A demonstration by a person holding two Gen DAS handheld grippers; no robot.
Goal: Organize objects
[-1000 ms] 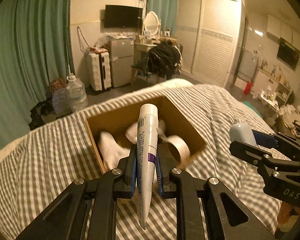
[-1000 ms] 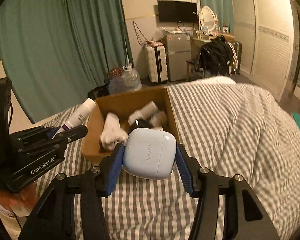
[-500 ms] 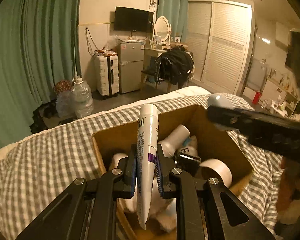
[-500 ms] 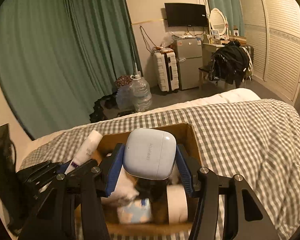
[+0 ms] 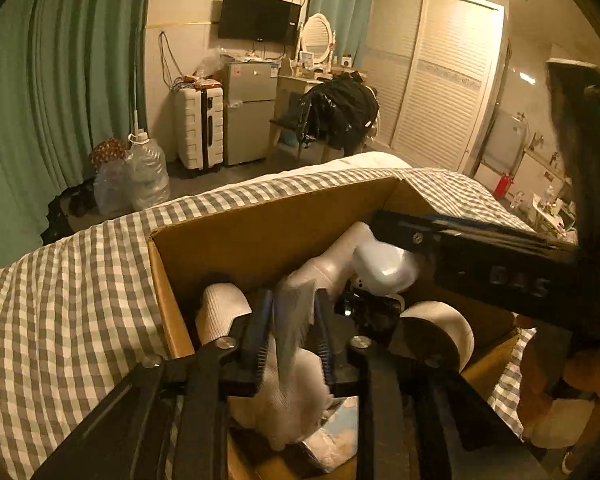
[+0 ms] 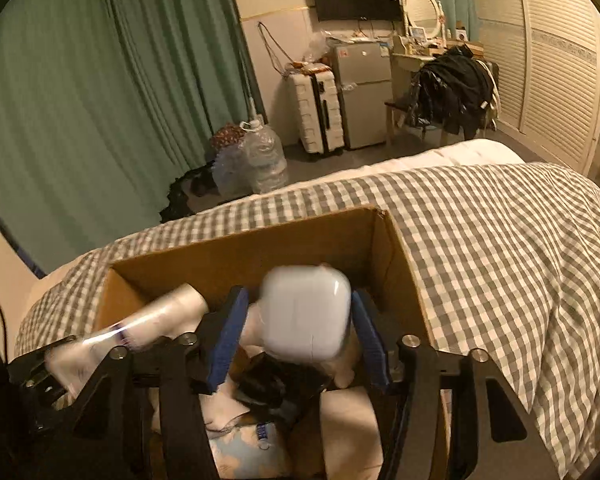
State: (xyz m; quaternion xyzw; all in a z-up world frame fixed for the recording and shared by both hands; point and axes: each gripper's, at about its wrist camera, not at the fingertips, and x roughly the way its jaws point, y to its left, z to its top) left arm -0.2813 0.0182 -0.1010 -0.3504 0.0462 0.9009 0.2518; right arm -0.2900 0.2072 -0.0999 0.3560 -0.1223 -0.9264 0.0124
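Both grippers were positioned over the open cardboard box [image 6: 236,252], which sat on the checked bedspread [image 6: 500,248], because the box served as the collecting point for loose items.

The right gripper [image 6: 300,320] had its blue pads standing just off either side of the white earbud case [image 6: 305,314]; the case appeared blurred with gaps at both pads, so the jaws had evidently let go and the case was dropping into the box (a judgement from the blur). In the left view the same case [image 5: 384,268] hung beneath the right gripper's arm, above the box contents.

The left gripper [image 5: 294,336] likewise stood spread, its fingers clear of the white tube [image 5: 296,320], which was smeared by motion and tilted between them, seemingly falling. From the right view the tube [image 6: 152,320] lay across the box's left side.

Already in the box: a roll of white tape [image 5: 444,328], a white sock [image 5: 220,312], a dark watch-like object [image 5: 368,308] (identity uncertain) and a pale blue patterned packet [image 6: 248,448].

Releasing from directly above kept both items inside the walls; the step in hand was deposit, nearly complete.
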